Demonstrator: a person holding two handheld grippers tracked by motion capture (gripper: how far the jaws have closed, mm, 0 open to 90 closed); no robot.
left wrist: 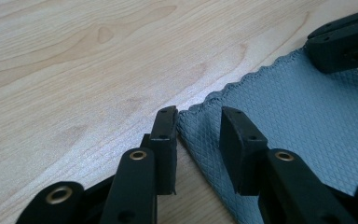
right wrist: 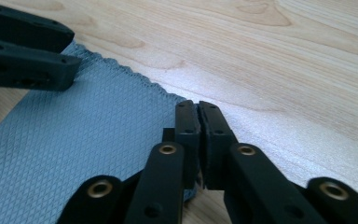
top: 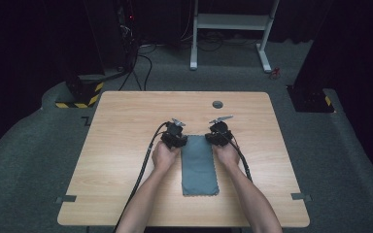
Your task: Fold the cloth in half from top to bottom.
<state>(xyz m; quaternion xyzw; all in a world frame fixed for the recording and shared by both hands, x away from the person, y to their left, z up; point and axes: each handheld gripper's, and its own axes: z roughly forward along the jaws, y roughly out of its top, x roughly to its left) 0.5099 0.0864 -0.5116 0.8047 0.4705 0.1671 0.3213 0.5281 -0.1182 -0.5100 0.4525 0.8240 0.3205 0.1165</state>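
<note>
**No readable text anywhere on my screens**

I find no words, labels, brand names or numbers that I can read in any of my three views. The nearest thing to a sign is the yellow-and-black hazard striping (top: 80,96) on the base of the dark stand at the far left of the table (top: 126,160), seen from the high view; a small strip of the same striping (top: 328,100) sits on the base at the far right. A dark mark on the floor beside the table's far left corner is too small for me to read.
</note>
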